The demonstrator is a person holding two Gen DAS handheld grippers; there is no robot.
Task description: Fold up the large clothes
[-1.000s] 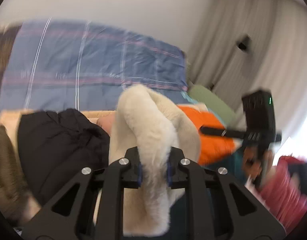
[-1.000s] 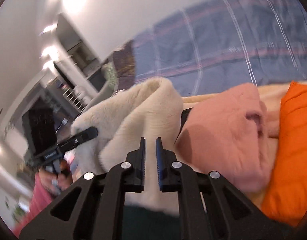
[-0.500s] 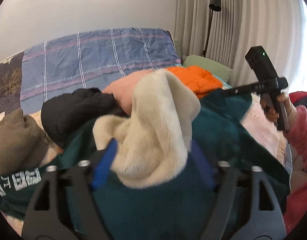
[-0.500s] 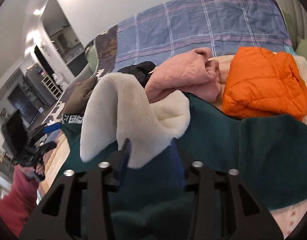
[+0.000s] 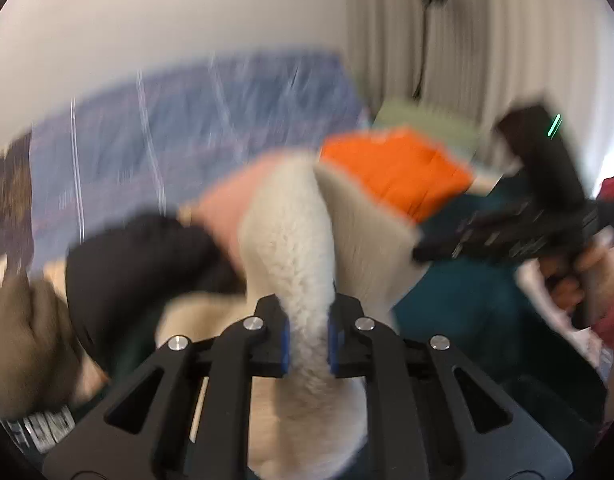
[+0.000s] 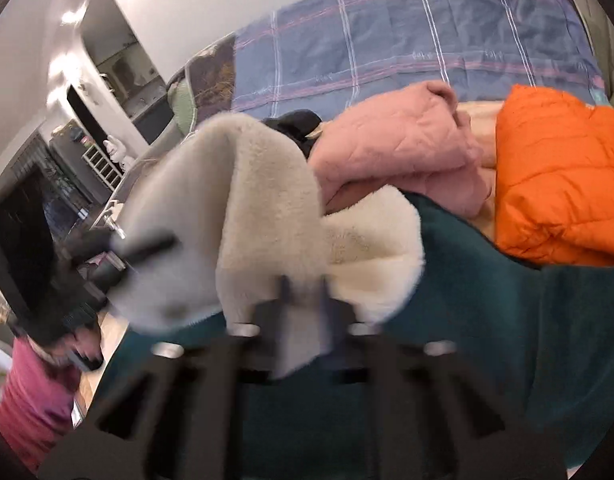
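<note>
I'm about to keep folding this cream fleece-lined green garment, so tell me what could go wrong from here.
1. The left hand-held gripper pinches only a narrow ridge of the cream fleece lining; a hard pull might slip it free.
2. The right hand-held gripper is motion-blurred, so its grip is uncertain; the fold could come out uneven.
3. The pink jacket and orange jacket lie close beside the green garment and may get dragged along.

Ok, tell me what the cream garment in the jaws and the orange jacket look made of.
Cream garment: thick fleece or sherpa-like pile, matte, judging by its fuzzy, nubbly surface.
Orange jacket: quilted, padded shell, probably nylon or polyester, judging by stitched puffy panels and a slight sheen.
</note>
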